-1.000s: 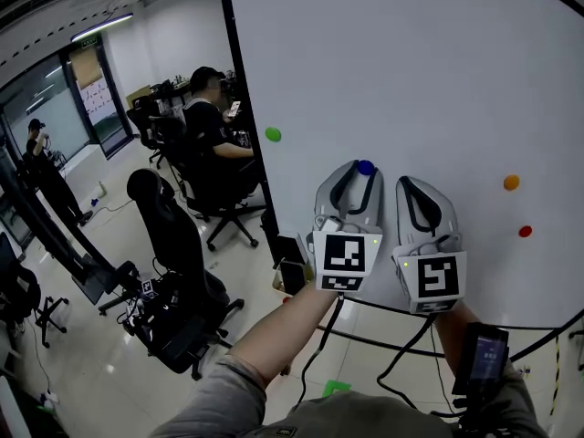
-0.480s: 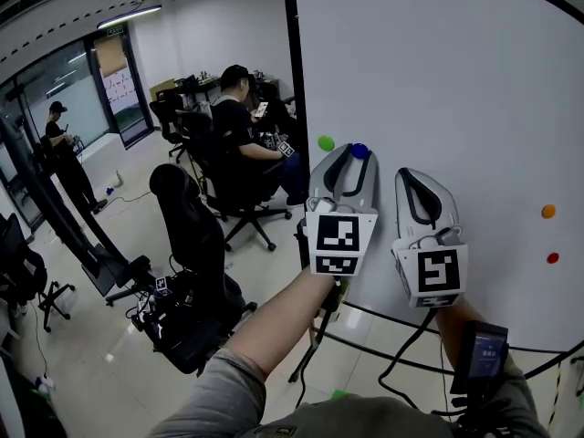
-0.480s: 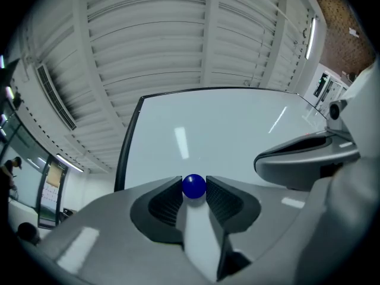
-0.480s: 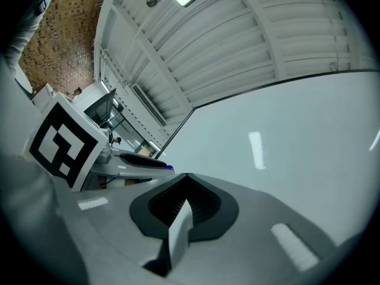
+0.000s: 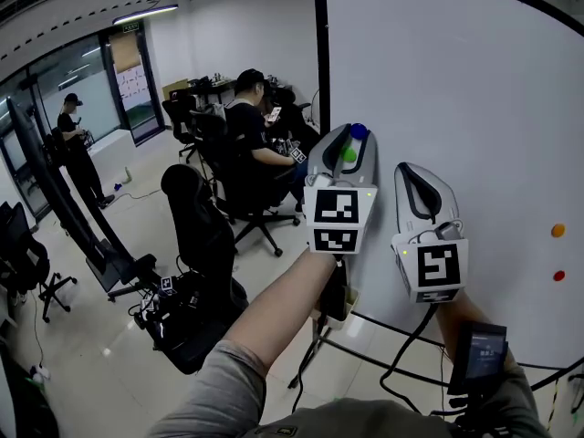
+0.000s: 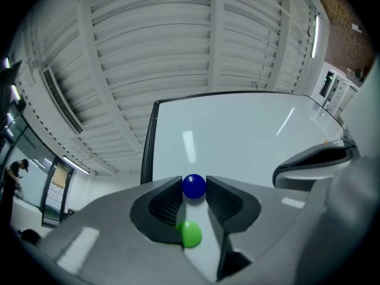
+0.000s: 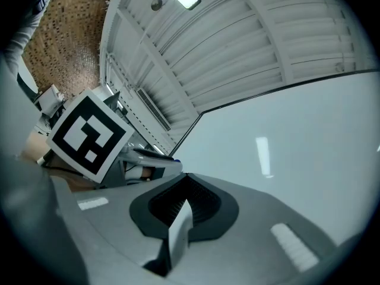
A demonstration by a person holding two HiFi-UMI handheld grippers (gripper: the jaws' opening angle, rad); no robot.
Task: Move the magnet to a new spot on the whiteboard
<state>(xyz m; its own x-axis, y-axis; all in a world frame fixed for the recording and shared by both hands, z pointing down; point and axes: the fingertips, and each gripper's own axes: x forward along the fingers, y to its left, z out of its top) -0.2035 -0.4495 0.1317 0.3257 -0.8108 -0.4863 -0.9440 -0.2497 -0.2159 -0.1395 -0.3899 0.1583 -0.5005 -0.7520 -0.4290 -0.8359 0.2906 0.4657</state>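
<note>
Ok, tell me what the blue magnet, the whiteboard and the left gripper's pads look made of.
Blue magnet: glossy plastic cap by the look; a faint sheen sits on its rounded top.
Whiteboard: smooth, glossy coated panel, metal or not I cannot tell; ceiling lights mirror in it.
Left gripper's pads: dark, matte, finely ribbed, probably rubber or soft plastic.
</note>
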